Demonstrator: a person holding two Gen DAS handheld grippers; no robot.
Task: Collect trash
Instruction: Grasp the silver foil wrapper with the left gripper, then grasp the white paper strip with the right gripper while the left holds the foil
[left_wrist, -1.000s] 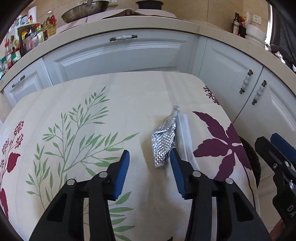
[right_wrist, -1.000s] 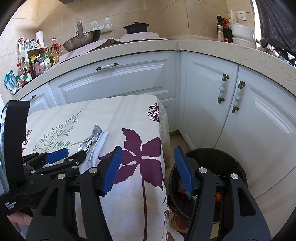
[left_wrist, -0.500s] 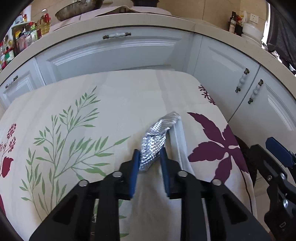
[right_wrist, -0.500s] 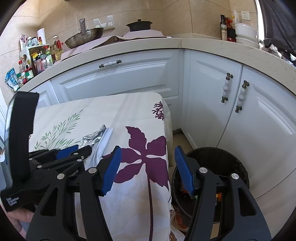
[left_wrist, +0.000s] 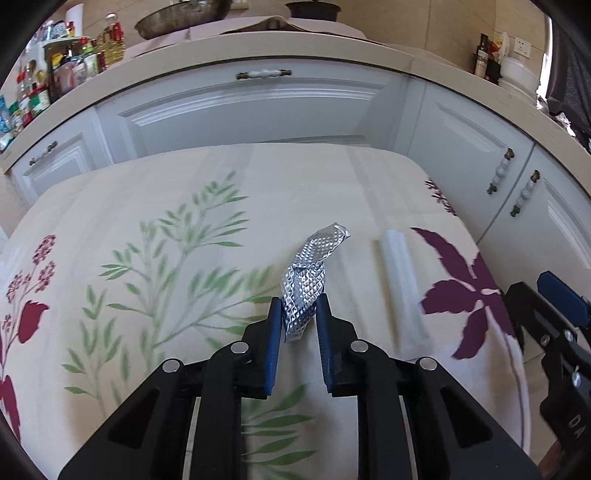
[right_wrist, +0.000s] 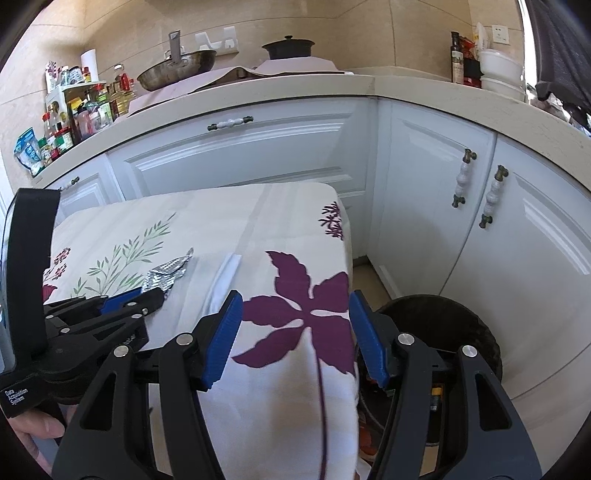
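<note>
My left gripper (left_wrist: 297, 314) is shut on a crinkled silver foil wrapper (left_wrist: 310, 273) and holds it lifted a little above the floral tablecloth (left_wrist: 184, 206). The wrapper also shows in the right wrist view (right_wrist: 166, 275), held by the left gripper (right_wrist: 155, 293). My right gripper (right_wrist: 295, 332) is open and empty, at the table's right edge beside a black trash bin (right_wrist: 461, 325) on the floor. The right gripper's blue pad shows in the left wrist view (left_wrist: 561, 299).
A white folded strip (left_wrist: 400, 280) lies on the cloth to the right of the wrapper; it also shows in the right wrist view (right_wrist: 225, 277). White cabinets (right_wrist: 258, 155) stand behind and to the right. The counter holds bottles (right_wrist: 74, 118) and a pan (right_wrist: 177, 70).
My left gripper closed around the foil wrapper and has lifted it up and away from the white strip. My right gripper stayed open by the bin.
</note>
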